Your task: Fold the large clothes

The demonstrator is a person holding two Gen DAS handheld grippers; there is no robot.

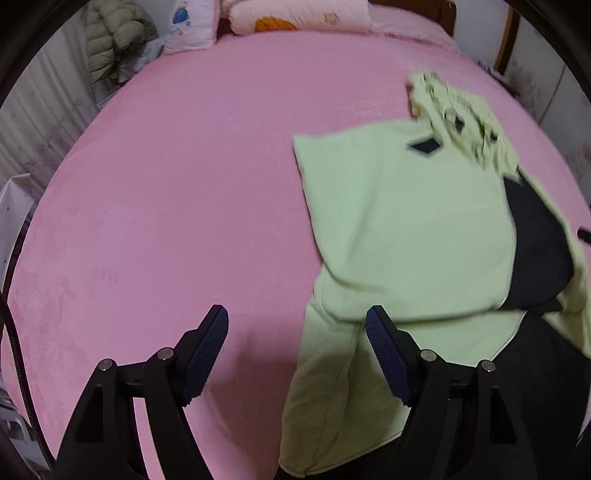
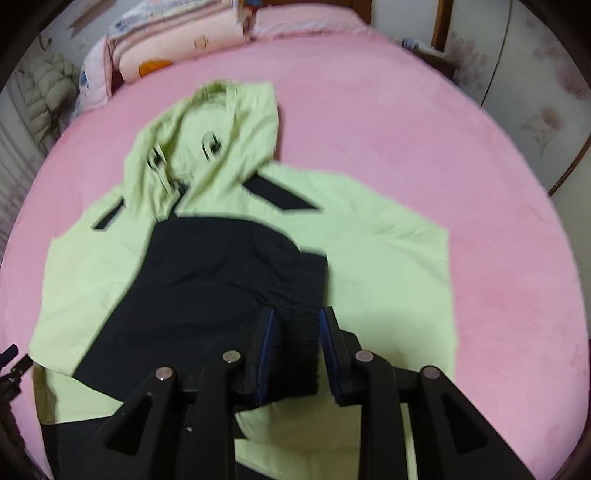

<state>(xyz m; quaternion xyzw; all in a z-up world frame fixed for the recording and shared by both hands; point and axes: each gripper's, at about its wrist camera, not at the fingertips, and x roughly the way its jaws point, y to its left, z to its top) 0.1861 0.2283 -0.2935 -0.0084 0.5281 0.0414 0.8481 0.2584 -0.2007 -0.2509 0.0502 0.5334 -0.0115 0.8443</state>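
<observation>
One jacket (image 2: 229, 258) on the bed (image 2: 480, 184), pale green with black panels, one hood (image 2: 207, 133) spread flat toward the head of the bed; both sleeves folded in over the body, black cuff end of one sleeve (image 2: 295, 350) lying near the hem. Two tools. Left tool (image 1: 297, 343): jaws wide apart, nothing between them, over pink sheet just beside the jacket's left edge; its right finger (image 1: 388, 354) sits in front of green fabric. Right tool (image 2: 295, 350): jaws partly apart with the black cuff between them; frame too blurred to tell whether the pads press on it. Two pillows (image 2: 177, 48) and one folded blanket (image 2: 314, 18) at the headboard, one puffer coat (image 1: 114, 40) hanging beside the bed.
</observation>
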